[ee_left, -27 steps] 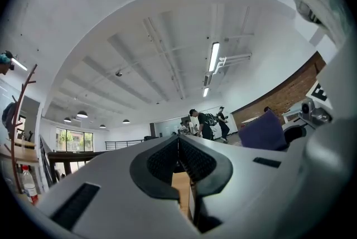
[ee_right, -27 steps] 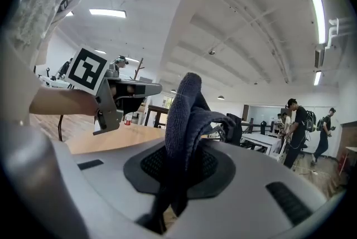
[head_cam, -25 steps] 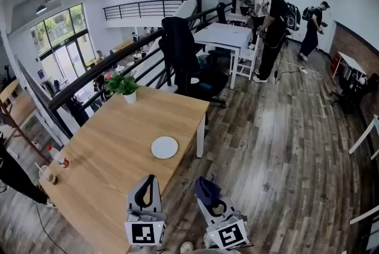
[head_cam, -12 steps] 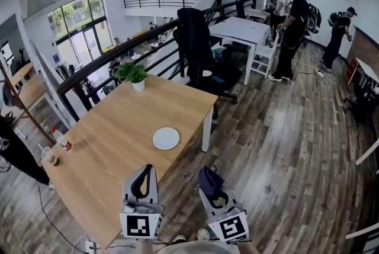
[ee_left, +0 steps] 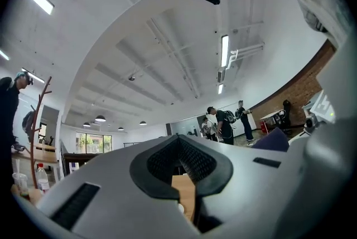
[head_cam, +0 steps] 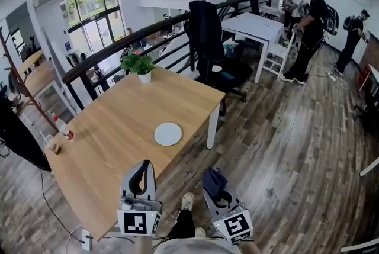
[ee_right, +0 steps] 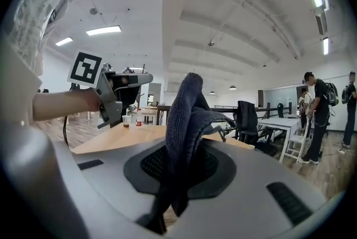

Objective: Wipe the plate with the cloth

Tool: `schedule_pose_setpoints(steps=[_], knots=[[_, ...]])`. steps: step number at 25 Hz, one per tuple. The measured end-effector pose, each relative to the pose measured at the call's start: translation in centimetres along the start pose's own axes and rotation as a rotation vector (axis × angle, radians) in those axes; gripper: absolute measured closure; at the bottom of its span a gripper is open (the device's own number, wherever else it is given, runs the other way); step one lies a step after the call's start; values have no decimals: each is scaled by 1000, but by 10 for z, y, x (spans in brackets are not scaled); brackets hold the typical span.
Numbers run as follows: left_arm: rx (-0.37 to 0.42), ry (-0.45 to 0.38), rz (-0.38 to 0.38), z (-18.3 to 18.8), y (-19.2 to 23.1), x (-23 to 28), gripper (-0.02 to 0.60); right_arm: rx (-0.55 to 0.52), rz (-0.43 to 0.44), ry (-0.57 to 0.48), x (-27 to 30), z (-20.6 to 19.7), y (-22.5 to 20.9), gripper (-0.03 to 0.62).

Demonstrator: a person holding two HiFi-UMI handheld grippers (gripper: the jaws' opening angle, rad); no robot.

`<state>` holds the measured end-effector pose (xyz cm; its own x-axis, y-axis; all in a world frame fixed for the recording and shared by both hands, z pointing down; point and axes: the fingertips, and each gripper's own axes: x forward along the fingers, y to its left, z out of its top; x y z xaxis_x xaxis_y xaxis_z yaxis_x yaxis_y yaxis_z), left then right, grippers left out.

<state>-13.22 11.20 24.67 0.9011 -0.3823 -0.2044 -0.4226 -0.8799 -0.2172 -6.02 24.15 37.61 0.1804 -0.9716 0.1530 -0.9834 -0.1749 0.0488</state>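
A white plate lies on the wooden table, near its right edge. My left gripper hovers over the table's near corner, short of the plate, shut with nothing between its jaws; in the left gripper view the left gripper points slightly upward. To its right, off the table and over the floor, my right gripper is shut on a dark blue cloth. In the right gripper view the cloth stands bunched up out of the right gripper, and the left gripper shows at the left.
A potted plant stands at the table's far edge; a bottle and a cup sit at its left edge. A black chair, a white table and several people are beyond. A railing runs behind.
The head view has swung, so the table and plate sit a little higher and the person's shoes show below. The right gripper with the cloth has drifted slightly right. Both grippers stay shut.
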Motion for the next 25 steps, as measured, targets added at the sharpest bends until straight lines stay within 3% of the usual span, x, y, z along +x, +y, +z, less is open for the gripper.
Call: schedule_pose_setpoints(steps=[5, 9, 13, 19, 25], knots=[[42, 46, 10, -17, -2, 16, 572, 12, 38, 6, 23, -4, -8, 537], [53, 70, 1, -34, 13, 53, 574, -57, 49, -3, 56, 3, -18, 537], [71, 36, 2, -39, 30, 96, 574, -100, 41, -1, 98, 8, -49, 537], [-26, 110, 33, -83, 68, 144, 574, -55, 22, 13, 168, 18, -95, 537], [-54, 103, 55, -105, 116, 197, 572, -36, 35, 21, 242, 40, -124, 537]])
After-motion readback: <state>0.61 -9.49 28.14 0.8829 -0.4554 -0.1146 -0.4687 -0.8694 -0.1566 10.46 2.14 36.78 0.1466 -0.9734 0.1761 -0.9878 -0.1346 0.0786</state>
